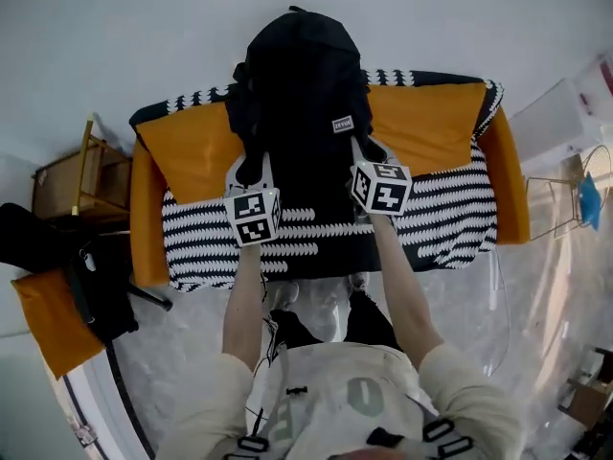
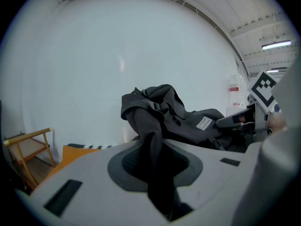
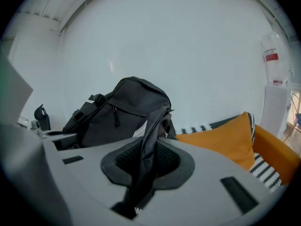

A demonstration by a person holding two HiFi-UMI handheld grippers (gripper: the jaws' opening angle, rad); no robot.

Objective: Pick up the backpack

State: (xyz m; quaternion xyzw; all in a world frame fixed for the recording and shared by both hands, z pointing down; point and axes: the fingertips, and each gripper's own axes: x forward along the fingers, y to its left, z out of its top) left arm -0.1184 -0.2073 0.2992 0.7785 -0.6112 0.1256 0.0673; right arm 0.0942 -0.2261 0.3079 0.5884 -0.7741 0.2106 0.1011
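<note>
A black backpack (image 1: 299, 84) with a small white label hangs in the air in front of an orange sofa, held up by both grippers. My left gripper (image 1: 251, 166) is shut on a black strap (image 2: 153, 149) on the pack's left side. On the other side, my right gripper (image 1: 362, 151) is shut on a second black strap (image 3: 148, 149). In the left gripper view the backpack (image 2: 178, 121) rises just beyond the jaws. The right gripper view shows the backpack (image 3: 124, 112) with its zip and buckle, close behind the pinched strap.
The sofa (image 1: 431, 132) has orange cushions and a black-and-white patterned throw (image 1: 441, 209), against a white wall. A wooden side table (image 1: 77, 180) stands at the left, with a black bag (image 1: 86, 276) and an orange cushion (image 1: 48, 324) on the floor. A wire rack (image 1: 565, 199) stands at the right.
</note>
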